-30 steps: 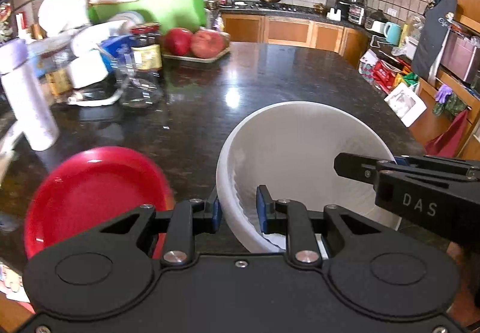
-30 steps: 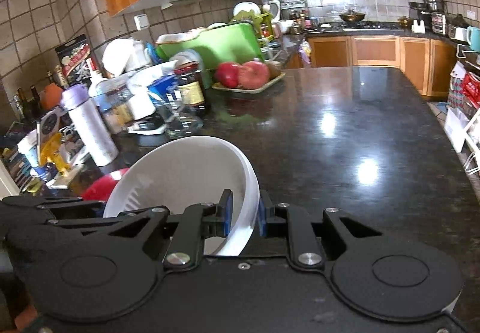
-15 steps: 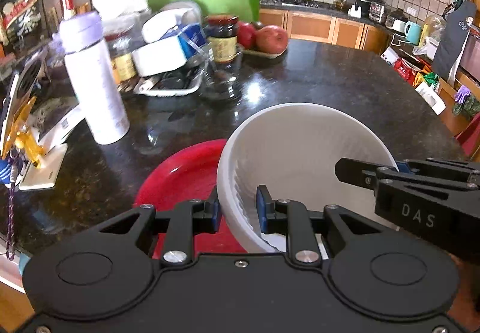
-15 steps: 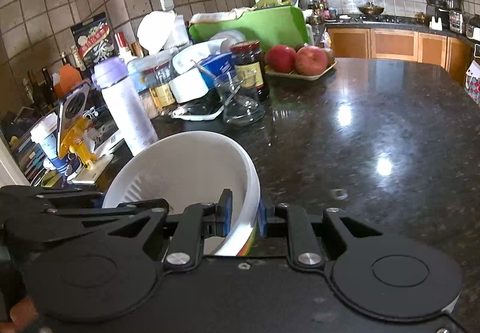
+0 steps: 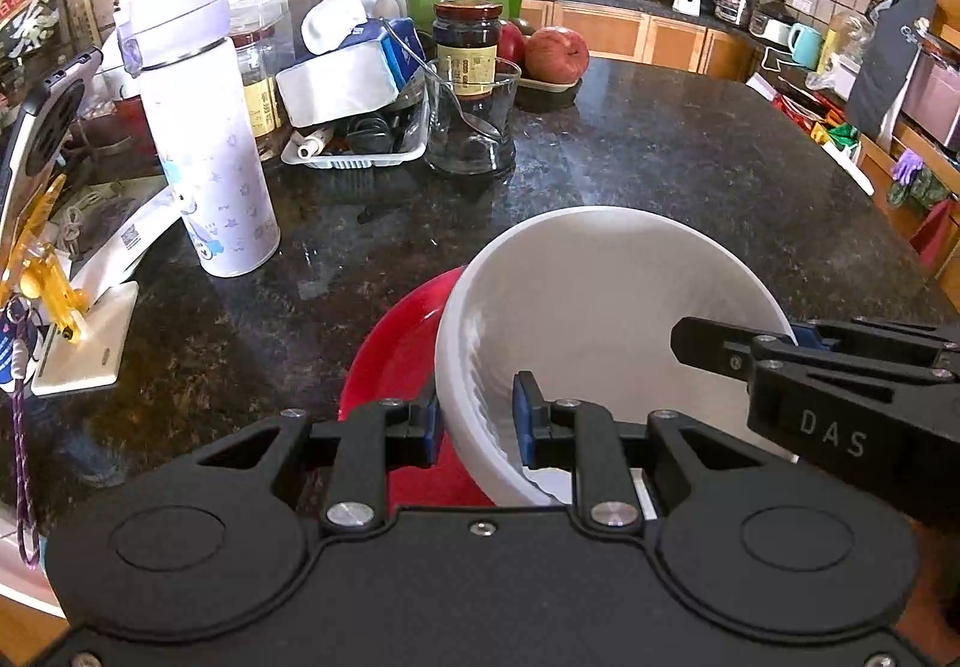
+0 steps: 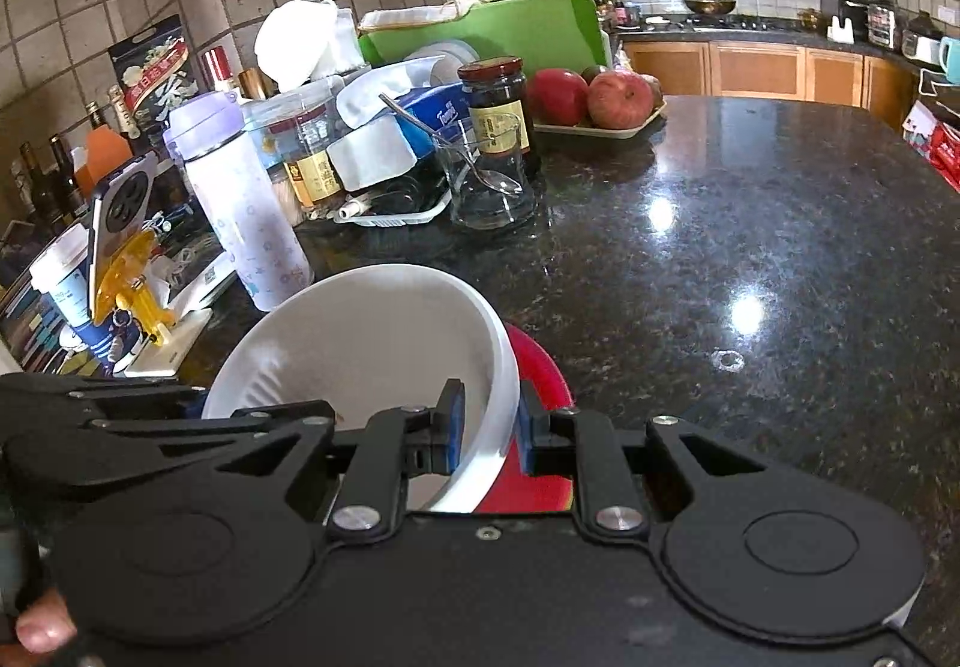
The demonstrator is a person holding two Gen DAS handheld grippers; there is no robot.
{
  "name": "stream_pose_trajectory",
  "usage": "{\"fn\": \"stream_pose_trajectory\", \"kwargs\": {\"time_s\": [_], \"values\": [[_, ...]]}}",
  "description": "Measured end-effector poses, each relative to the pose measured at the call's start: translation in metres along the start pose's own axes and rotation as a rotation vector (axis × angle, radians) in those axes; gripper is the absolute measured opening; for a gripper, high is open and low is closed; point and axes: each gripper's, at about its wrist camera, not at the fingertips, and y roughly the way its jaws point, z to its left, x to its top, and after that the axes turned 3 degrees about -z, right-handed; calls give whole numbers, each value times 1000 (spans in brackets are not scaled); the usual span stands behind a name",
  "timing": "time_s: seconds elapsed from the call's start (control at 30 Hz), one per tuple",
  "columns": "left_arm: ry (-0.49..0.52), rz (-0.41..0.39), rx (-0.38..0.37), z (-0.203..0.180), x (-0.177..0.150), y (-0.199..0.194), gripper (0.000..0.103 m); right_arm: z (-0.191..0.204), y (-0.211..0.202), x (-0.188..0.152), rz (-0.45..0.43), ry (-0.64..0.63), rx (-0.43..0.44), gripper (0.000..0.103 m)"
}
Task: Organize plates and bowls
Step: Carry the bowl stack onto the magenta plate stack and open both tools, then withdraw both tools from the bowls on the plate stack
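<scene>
Since a second ago both grippers have carried the white bowl (image 5: 606, 307) leftward over the black granite counter (image 5: 660, 175), so it now sits above the red plate (image 5: 402, 343), which earlier lay off to the left on its own. Bowl is tilted, overlapping the plate's right half; cannot tell if it touches the plate. Left gripper (image 5: 477, 421) pinches the bowl's near-left rim, blue pads on either side of the wall. Right gripper (image 6: 487, 430) grips the right rim the same way, plate edge showing just past its outer finger. Ahead-left of the left gripper stands a lilac water bottle (image 5: 204, 138); straight ahead, a glass with a spoon (image 5: 471, 120), a dark jar (image 5: 468, 48) behind it, apples (image 5: 555, 51) further back.
</scene>
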Motion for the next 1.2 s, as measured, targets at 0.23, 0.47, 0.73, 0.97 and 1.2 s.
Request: {"fn": "stream_pose_trajectory", "kwargs": {"time_s": [0.23, 0.47, 0.73, 0.97, 1.2], "values": [[14, 5, -21, 9, 0, 4, 31, 9, 2, -4, -13, -19, -22, 22], [31, -4, -14, 14, 0, 6, 39, 15, 5, -6, -43, -37, -58, 28], [40, -71, -24, 21, -1, -9, 56, 17, -5, -3, -100, -33, -83, 45], [46, -158, -4, 26, -2, -28, 60, 21, -24, -3, -205, -49, -138, 54], [29, -233, -6, 31, 1, -39, 61, 26, -43, -8, -304, -55, -184, 62]]}}
